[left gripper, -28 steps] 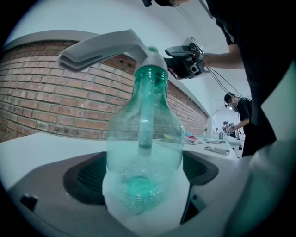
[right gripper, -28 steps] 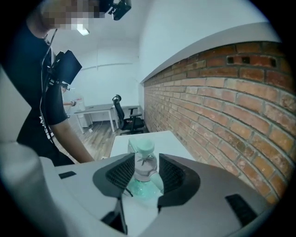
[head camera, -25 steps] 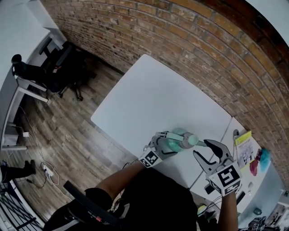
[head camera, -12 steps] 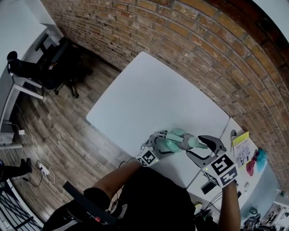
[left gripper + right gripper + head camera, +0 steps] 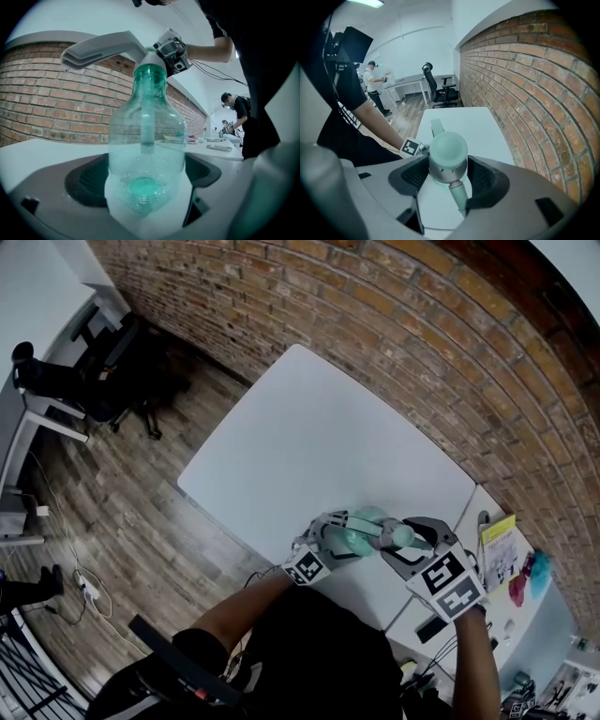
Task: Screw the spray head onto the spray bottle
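your left gripper (image 5: 352, 535) is clamped on the spray bottle (image 5: 146, 140) at the white table's (image 5: 319, 446) 5 o'clock edge. your right gripper (image 5: 450, 174), at the bottle's 3 o'clock, has just been opening its jaws; they loosely flank the spray head (image 5: 448, 152) sitting on the neck.

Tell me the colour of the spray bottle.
The spray bottle is clear, tinted green; the left gripper view shows it best.

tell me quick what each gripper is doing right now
Left gripper: closed on the spray bottle.
Right gripper: open, jaws just opened, spray head between them, not gripped.
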The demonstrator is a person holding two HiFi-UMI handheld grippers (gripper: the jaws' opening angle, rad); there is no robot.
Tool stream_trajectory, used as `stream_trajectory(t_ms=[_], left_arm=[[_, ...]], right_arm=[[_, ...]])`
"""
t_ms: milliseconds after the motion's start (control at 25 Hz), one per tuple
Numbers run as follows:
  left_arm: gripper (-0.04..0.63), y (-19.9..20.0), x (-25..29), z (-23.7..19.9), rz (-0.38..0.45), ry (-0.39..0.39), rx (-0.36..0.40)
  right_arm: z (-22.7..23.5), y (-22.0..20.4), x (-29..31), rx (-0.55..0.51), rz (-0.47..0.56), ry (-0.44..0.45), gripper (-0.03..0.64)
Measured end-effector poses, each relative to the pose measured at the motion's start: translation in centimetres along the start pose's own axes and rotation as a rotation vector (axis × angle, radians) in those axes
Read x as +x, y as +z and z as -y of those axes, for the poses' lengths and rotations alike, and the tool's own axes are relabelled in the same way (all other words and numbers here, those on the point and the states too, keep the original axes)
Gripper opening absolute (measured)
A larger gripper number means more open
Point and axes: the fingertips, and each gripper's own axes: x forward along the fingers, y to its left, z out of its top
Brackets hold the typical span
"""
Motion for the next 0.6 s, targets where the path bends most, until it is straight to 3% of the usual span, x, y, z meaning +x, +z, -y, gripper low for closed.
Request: stream_trajectory(t_ms=[200, 600], left_arm=[[0.5, 0.02, -0.03, 0.1, -0.003, -0.009, -0.001], [0.5, 0.12, -0.14, 0.07, -0.001, -0.021, 0.008]], right_arm=[[-0.17, -0.28, 0.49, -0.062, -0.025, 0.018, 0.258], [-0.65, -0.43, 0.42, -0.389, -0.066, 0.14, 0.258]])
